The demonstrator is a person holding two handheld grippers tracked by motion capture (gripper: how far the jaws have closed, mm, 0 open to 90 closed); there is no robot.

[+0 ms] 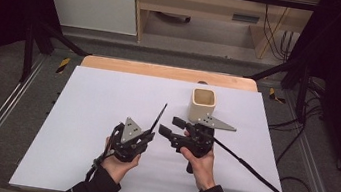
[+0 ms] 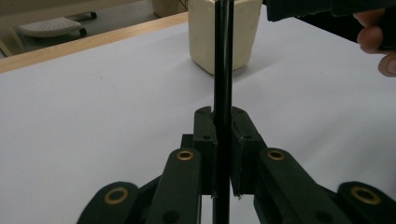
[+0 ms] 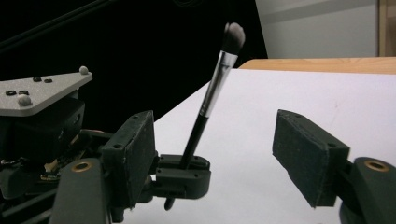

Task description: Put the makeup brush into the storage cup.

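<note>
Left gripper point(image 1: 148, 136) jaws clamped on makeup brush point(image 1: 159, 116) handle, bristles up, near-left of cream cup point(image 1: 202, 105). Right gripper point(image 1: 174, 127) jaws wide apart, empty, just in front of cup.

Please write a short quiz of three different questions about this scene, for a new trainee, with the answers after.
1. True or false: the left tongs are shut on the brush.
2. Which end of the brush points up? A) bristles B) handle tip
3. Fill in: the right tongs are ____.

Key
1. True; their jaws clamp its black handle.
2. A; the bristles are on top in the right gripper view.
3. Open, and empty. The cup stands just behind them on the table.
</note>
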